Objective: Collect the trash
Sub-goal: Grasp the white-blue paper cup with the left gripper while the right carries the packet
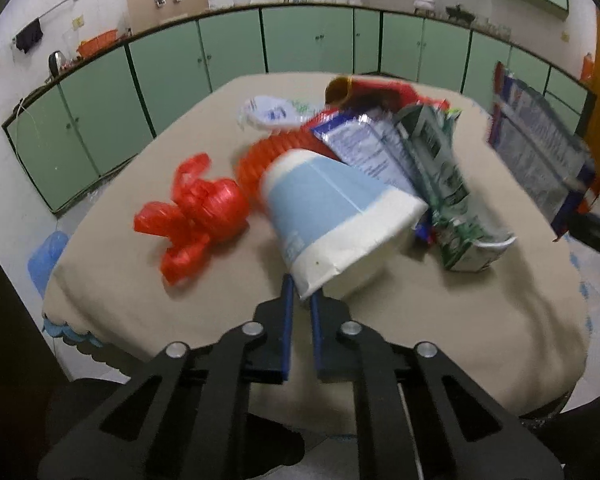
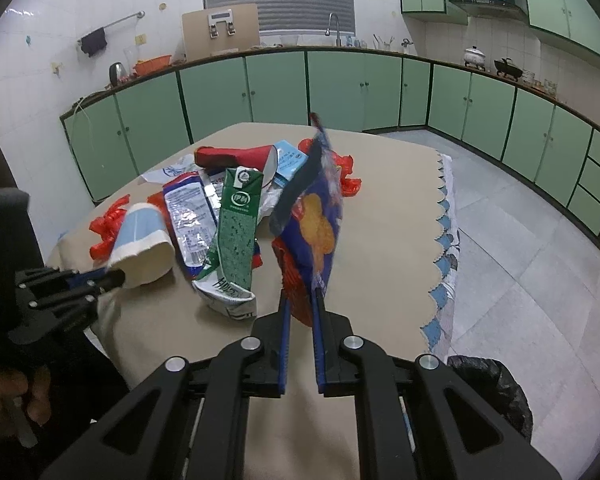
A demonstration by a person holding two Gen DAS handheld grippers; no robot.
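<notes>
HIDDEN: far trash pile overlapped and blurred, wrappers hard to separate | ROOM: bare beige tablecloth (image 2: 380, 240) toward scalloped right edge; black bin bag (image 2: 496, 388) just below it | LEFT gripper (image 1: 300, 292): clamped narrow on rim of white-and-blue paper cup (image 1: 340, 216), tilted at near table edge | RIGHT gripper (image 2: 302, 300): pinching blue-and-red crisp packet (image 2: 316, 232) upright, beside flattened green milk carton (image 2: 236, 232)
</notes>
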